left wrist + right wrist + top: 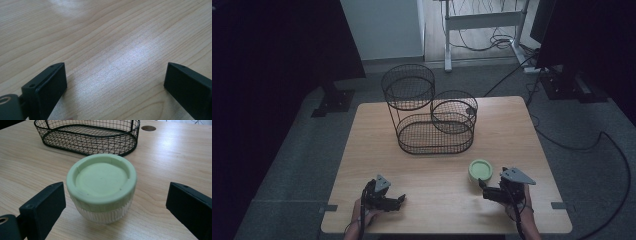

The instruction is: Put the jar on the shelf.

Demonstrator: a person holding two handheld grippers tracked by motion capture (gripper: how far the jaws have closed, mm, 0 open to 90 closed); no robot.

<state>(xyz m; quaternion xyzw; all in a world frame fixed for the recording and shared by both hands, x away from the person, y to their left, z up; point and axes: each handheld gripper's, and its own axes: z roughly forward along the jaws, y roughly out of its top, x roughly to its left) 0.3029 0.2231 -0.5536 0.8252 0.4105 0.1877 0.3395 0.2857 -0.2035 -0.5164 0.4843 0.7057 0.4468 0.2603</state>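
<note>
Low over table: right gripper (116,202) jaws released, flanking jar (101,187); left gripper (115,82) released.

The jar (101,187) I'm reaching for is short and round, with a pale green lid over a ribbed whitish body. It stands upright on the table (172,157), near the wire basket (87,136).

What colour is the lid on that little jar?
Pale green lid; clearest in the right gripper view.
</note>
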